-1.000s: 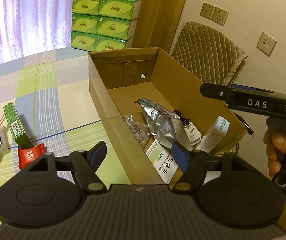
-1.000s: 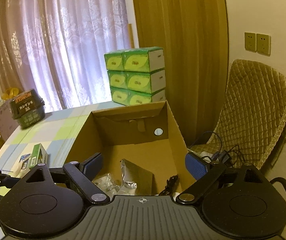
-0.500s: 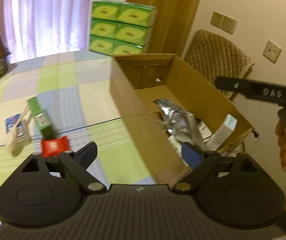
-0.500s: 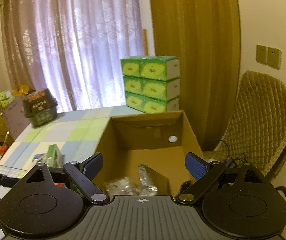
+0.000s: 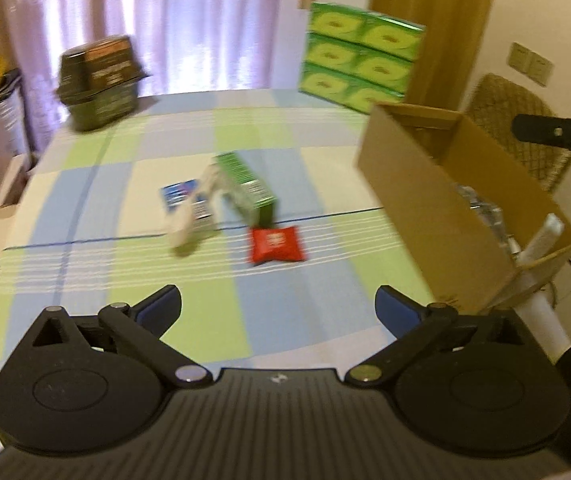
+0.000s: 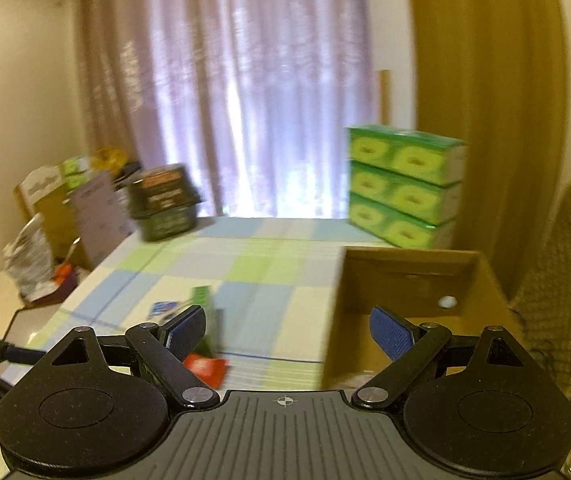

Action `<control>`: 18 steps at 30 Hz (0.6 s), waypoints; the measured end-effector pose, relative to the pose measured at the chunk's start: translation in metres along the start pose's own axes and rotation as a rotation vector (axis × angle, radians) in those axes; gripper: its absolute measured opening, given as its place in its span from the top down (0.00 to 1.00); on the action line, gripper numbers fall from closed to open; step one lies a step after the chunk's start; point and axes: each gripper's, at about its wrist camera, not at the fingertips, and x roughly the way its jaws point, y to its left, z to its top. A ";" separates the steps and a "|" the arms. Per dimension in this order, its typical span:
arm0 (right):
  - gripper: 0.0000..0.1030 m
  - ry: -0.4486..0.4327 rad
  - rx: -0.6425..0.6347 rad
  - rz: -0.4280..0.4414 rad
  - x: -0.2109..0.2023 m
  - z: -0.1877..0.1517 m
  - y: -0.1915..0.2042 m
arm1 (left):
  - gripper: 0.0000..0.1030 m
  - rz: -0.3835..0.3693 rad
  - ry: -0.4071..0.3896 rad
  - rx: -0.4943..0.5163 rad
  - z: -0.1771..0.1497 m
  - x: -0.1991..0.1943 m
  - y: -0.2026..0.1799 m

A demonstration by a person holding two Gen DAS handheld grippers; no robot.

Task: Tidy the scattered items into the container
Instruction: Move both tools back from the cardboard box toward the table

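six green boxes [image 5: 359,62] (stacked) on checked tablecloth [image 5: 189,280] by curtain [image 5: 189,24].

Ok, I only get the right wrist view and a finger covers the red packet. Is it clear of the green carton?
Observer: The red packet lies flat at the green carton's near end; touching or not, I cannot tell.
Operator: Anything else loose?
Observer: A blurred white item lies across the blue card.
Operator: Box empty?
Observer: No, the cardboard box holds crinkled clear wrap and a leaning white carton.
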 end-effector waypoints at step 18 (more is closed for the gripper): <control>0.09 0.223 -0.029 0.089 0.114 -0.055 0.074 | 0.02 0.097 0.042 -0.007 -0.014 0.027 0.091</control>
